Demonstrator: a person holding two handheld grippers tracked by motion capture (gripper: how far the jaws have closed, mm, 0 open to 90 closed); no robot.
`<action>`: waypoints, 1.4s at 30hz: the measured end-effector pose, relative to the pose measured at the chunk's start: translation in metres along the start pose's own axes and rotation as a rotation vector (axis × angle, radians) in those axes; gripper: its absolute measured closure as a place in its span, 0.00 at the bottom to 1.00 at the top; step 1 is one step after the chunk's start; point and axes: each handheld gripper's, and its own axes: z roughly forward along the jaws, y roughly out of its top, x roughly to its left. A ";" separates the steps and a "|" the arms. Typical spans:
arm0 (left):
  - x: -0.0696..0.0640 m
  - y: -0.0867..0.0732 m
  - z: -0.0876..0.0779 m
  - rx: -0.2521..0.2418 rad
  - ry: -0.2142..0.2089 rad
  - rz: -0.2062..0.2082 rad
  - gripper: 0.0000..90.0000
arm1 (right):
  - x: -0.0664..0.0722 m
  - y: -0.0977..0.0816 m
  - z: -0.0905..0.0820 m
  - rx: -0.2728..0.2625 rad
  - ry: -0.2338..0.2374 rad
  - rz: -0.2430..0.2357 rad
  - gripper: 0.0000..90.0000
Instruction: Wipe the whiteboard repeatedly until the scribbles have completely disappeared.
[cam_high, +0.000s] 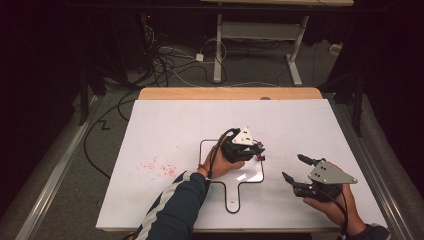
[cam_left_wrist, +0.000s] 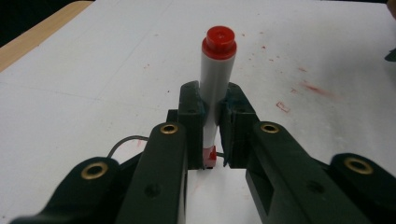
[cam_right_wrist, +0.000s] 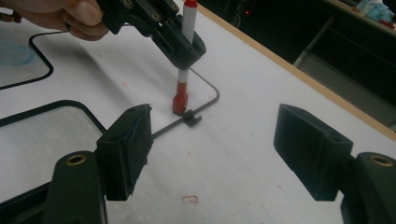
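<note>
Left gripper (cam_left_wrist: 211, 122) clamps the light, rigid, smooth-barrelled marker (cam_left_wrist: 215, 79) mid-barrel at frame centre, grip point sound; right gripper (cam_right_wrist: 212, 154) released.

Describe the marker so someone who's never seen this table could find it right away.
On the white board, find the black outline near the middle. The left gripper clamps the marker upright at the outline's right edge: white barrel, red at both ends, unlike the black gear around it.
</note>
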 end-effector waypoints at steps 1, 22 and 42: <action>0.001 0.000 -0.002 0.010 0.013 -0.001 0.88 | 0.000 0.000 0.000 -0.001 -0.001 -0.001 0.32; 0.002 0.002 -0.001 0.014 -0.016 -0.034 0.88 | 0.001 0.001 0.001 -0.001 0.003 -0.004 0.32; 0.008 -0.013 -0.041 0.121 -0.027 -0.011 0.87 | -0.001 -0.001 -0.003 -0.004 -0.008 0.004 0.32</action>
